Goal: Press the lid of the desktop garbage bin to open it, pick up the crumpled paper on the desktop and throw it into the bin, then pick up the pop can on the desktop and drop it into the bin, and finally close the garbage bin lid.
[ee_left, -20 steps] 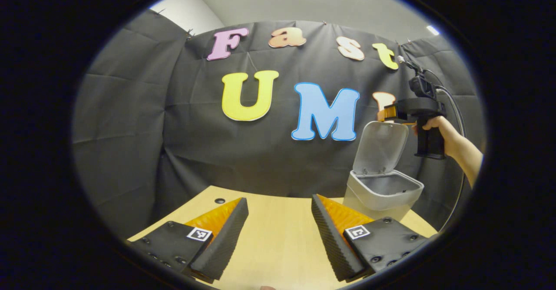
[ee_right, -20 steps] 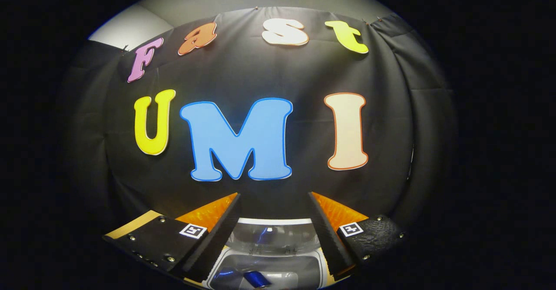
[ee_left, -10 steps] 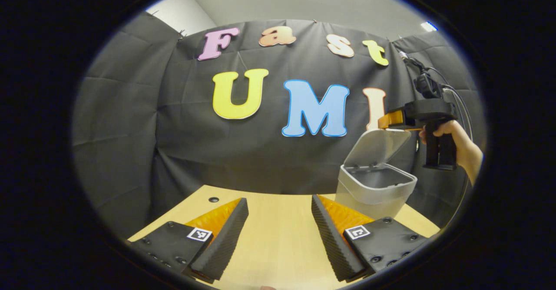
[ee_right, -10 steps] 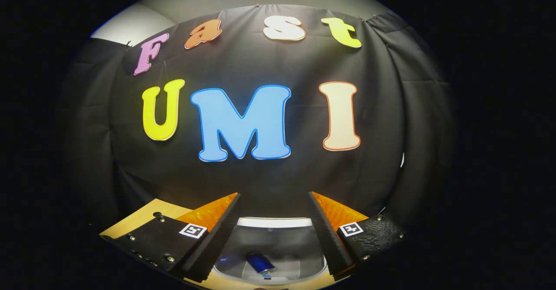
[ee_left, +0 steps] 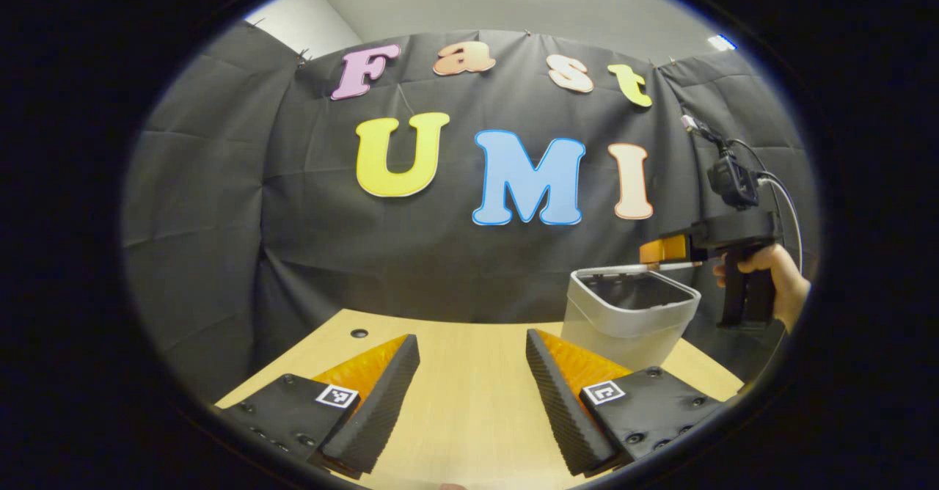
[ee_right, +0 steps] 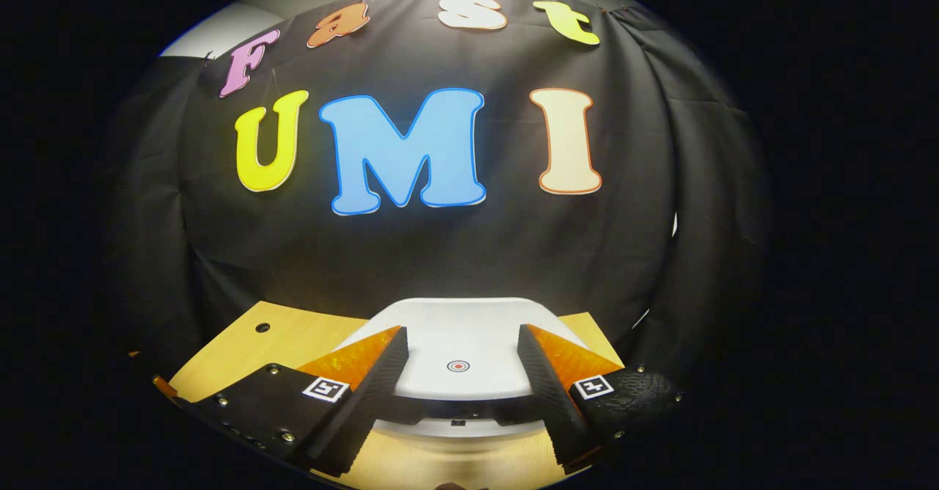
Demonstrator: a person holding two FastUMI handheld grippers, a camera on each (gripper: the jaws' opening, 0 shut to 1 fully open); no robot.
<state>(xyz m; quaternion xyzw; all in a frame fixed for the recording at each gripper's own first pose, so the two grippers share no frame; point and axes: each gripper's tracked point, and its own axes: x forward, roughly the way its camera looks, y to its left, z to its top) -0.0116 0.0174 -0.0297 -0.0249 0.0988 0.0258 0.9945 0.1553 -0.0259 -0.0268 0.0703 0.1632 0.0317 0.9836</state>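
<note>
Right hand-held gripper over lid

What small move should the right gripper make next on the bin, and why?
Probably a short press straight down. In the right gripper view the lid lies nearly flat under the open right gripper. In the left gripper view a thin gap appears to remain at the front of the bin, so the lid may not be latched. The left gripper is open over the table.

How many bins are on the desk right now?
1. The bin stands at the desk's far right, lid down, under the right gripper. More may sit out of frame.
</note>
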